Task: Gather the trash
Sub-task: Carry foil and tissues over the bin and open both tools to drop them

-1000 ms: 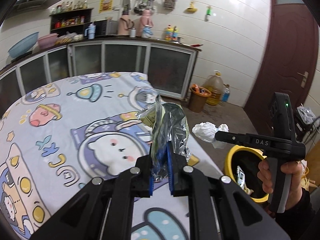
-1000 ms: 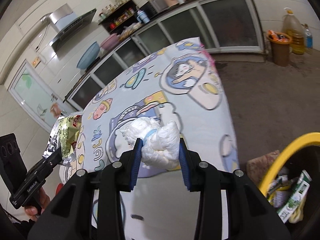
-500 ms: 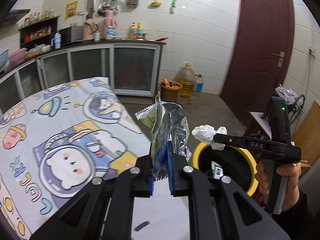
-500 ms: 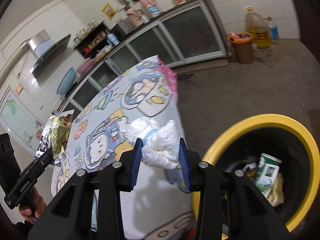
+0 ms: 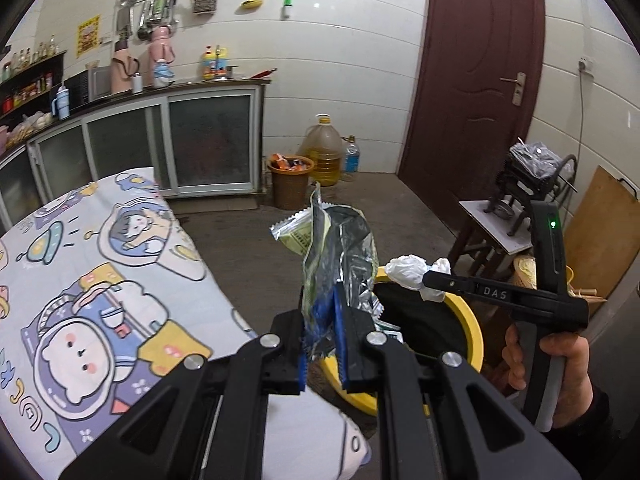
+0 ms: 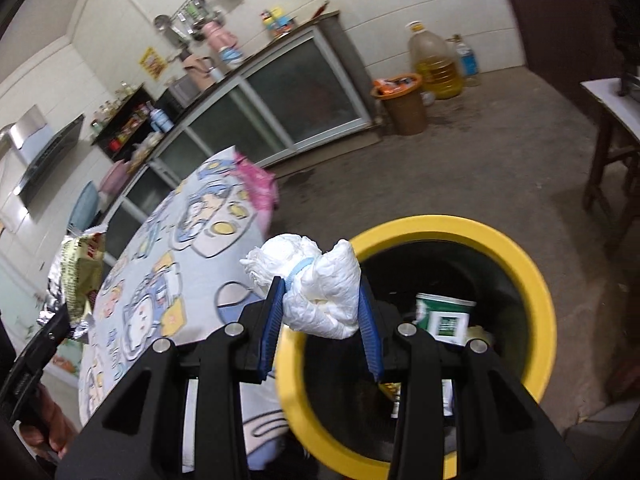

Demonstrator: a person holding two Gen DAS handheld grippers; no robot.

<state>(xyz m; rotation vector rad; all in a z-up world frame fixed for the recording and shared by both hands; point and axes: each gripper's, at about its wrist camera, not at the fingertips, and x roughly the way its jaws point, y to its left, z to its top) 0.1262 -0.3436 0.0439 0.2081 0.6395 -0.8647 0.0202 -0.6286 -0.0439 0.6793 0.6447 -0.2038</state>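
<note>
Right wrist view shows the change best: a second ago the table [image 6: 188, 280] filled the frame and only an edge of the yellow bin [image 6: 532, 280] showed, and now the bin's mouth sits right under the right hand-held gripper [image 6: 322, 312], which pinches a white wad [image 6: 320, 284] over the near rim. The left hand-held gripper [image 5: 324, 340] has swung off the table too, pressed onto a foil wrapper [image 5: 340, 256] that hangs beside the bin [image 5: 472, 328]. Both loads look ready to drop; the wad seems closer to the opening than the wrapper, which I reckon needs a little more travel
</note>
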